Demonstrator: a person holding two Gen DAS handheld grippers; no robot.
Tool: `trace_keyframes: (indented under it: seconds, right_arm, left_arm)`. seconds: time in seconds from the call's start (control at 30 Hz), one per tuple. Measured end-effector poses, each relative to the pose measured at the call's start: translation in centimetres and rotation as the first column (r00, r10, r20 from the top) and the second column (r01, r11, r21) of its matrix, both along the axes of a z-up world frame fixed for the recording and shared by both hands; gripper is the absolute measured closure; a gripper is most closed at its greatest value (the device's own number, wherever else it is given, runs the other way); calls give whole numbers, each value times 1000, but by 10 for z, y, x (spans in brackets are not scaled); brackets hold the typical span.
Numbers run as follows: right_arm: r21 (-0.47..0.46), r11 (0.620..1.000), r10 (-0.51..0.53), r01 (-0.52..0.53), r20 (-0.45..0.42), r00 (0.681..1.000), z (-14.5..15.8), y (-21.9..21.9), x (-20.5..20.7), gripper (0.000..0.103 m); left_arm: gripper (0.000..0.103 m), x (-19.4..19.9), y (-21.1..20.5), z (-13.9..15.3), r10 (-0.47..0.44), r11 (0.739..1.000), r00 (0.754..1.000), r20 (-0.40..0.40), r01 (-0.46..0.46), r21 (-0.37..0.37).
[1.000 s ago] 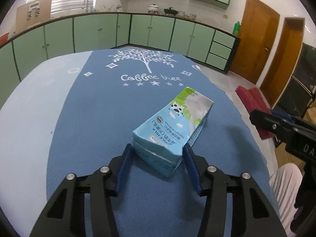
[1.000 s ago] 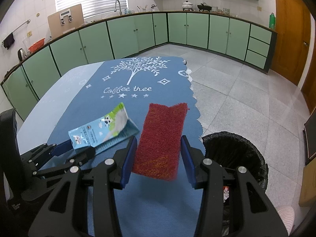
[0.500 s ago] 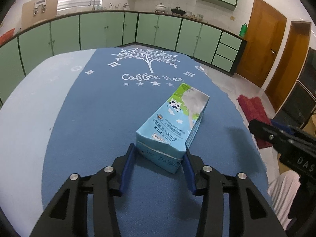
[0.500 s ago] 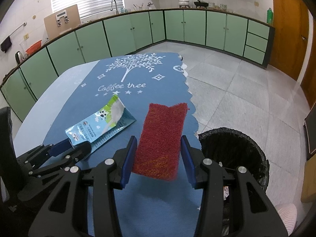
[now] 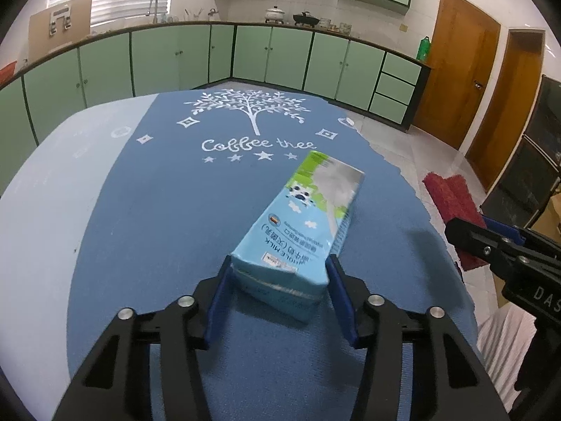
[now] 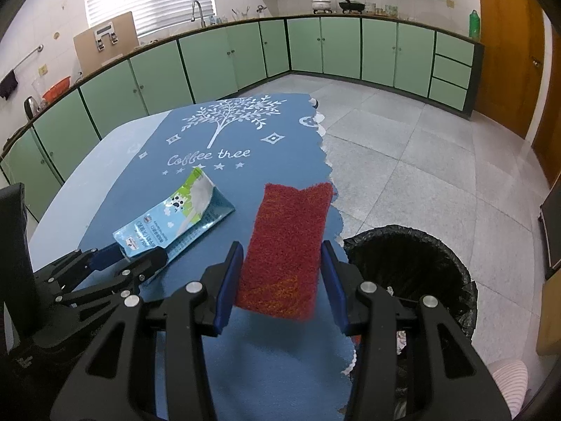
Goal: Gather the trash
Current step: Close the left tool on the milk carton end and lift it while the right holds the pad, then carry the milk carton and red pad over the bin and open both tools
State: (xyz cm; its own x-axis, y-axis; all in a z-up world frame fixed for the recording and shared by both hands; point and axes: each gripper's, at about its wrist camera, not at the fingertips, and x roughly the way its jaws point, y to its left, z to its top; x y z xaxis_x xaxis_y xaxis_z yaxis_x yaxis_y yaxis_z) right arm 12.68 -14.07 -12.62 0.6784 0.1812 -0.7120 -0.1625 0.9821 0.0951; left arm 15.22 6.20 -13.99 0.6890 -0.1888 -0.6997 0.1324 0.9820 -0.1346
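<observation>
Two grippers are loaded: the left gripper is clamped on a milk carton over the table; the right gripper grips a red scouring pad beside the bin; a hasty release could miss it.

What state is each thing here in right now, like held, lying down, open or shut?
Milk carton: lying flat on the cloth, its end gripped by the left claw.
Red pad: held up by the right claw.
Bin: open, black liner, some trash inside.
Cabinet doors: shut.
</observation>
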Motion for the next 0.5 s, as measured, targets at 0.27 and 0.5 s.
trace_keyframes:
  seconds: [0.27, 0.5]
  right_arm:
    - [-3, 1000, 6, -6, 29, 1000, 9, 1, -5, 60]
    - [5, 1000, 9, -10, 64, 998, 25, -4, -12, 60]
  left_arm:
    - [57, -16, -1, 15, 32, 999, 998, 54, -31, -13]
    - [57, -27, -5, 36, 40, 999, 995, 95, -39, -11]
